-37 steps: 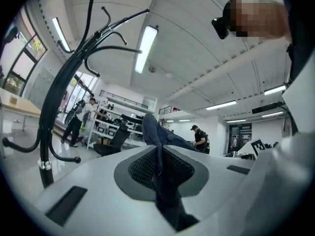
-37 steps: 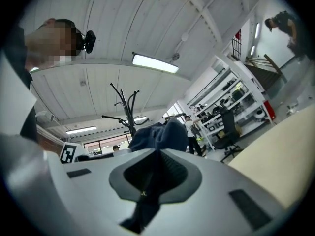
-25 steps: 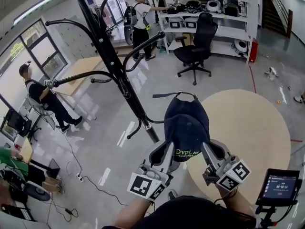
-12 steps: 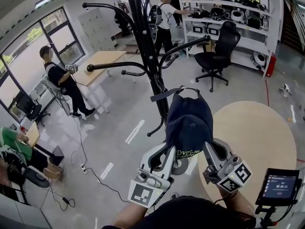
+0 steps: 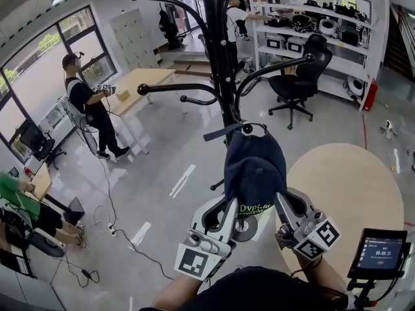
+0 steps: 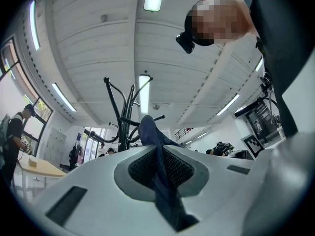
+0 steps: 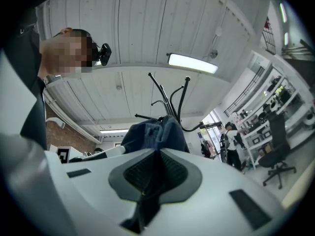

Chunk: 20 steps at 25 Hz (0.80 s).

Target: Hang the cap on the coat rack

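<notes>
A dark navy cap (image 5: 254, 168) with green lettering hangs in the air between my two grippers in the head view. My left gripper (image 5: 230, 207) is shut on its lower left edge; navy fabric (image 6: 158, 181) is pinched between the jaws. My right gripper (image 5: 279, 205) is shut on the lower right edge, with cap cloth (image 7: 150, 181) clamped between its pads. The black coat rack (image 5: 224, 76) stands just beyond the cap, its curved arms spreading left and right. One knob-tipped hook (image 5: 246, 129) sits at the cap's back strap. The rack also rises above the cap in both gripper views (image 6: 125, 117) (image 7: 172, 100).
A round beige table (image 5: 350, 193) lies to the right. A black office chair (image 5: 301, 73) and white shelves (image 5: 324, 18) stand behind the rack. A person (image 5: 87, 109) stands at the left near a wooden desk (image 5: 139, 83). A small screen (image 5: 379, 251) sits at lower right.
The coat rack has drawn closer and moved from the left to directly behind the cap. Both grippers keep their hold on the cap, whose strap now reaches a hook tip.
</notes>
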Each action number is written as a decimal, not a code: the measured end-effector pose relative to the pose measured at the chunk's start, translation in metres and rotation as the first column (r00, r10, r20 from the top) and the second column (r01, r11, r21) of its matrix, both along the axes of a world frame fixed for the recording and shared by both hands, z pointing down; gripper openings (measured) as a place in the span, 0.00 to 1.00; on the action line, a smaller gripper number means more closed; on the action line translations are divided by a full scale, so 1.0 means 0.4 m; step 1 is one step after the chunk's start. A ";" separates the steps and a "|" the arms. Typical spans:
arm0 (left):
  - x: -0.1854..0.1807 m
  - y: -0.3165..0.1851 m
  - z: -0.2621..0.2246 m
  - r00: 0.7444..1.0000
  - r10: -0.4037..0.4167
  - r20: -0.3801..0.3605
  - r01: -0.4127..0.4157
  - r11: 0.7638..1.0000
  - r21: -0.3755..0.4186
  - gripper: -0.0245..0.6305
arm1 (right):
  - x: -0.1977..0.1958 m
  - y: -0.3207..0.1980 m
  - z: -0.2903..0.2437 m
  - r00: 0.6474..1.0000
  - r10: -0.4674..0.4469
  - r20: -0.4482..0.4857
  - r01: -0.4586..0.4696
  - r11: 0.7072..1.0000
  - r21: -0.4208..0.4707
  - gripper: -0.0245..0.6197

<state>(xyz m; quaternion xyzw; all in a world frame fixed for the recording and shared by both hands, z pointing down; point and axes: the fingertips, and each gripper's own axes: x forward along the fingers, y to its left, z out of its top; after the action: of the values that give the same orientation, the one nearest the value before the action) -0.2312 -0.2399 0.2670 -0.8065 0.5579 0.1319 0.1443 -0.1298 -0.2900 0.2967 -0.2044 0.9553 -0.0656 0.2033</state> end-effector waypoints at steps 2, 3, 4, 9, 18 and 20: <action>-0.013 -0.010 0.022 1.000 0.004 -0.005 -0.004 1.000 -0.006 0.10 | -0.013 -0.010 0.021 1.000 0.008 -0.010 -0.008 1.000 -0.008 0.08; -0.026 -0.014 0.035 1.000 0.008 -0.009 -0.008 1.000 -0.008 0.10 | -0.025 -0.014 0.034 1.000 0.012 -0.013 -0.012 1.000 -0.013 0.08; -0.044 -0.017 0.050 1.000 0.013 -0.012 -0.013 1.000 -0.010 0.10 | -0.043 -0.017 0.048 1.000 0.016 -0.017 -0.017 1.000 -0.018 0.08; -0.106 -0.026 0.057 0.998 0.041 -0.046 -0.041 0.999 0.017 0.10 | -0.103 -0.029 0.081 0.999 0.041 -0.031 -0.042 0.998 -0.050 0.08; -0.119 -0.063 0.089 0.995 0.054 -0.089 -0.060 0.996 -0.072 0.10 | -0.105 -0.055 0.099 0.996 0.068 -0.062 -0.075 0.990 -0.119 0.08; -0.121 -0.069 0.095 0.994 0.054 -0.098 -0.063 0.994 -0.093 0.10 | -0.105 -0.058 0.101 0.995 0.070 -0.066 -0.079 0.988 -0.131 0.08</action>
<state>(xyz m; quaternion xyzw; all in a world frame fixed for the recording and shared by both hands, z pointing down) -0.2798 -0.2676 0.3048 -0.8214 0.5460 0.1474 0.0747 -0.1717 -0.3130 0.3372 -0.2551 0.9463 -0.1153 0.1619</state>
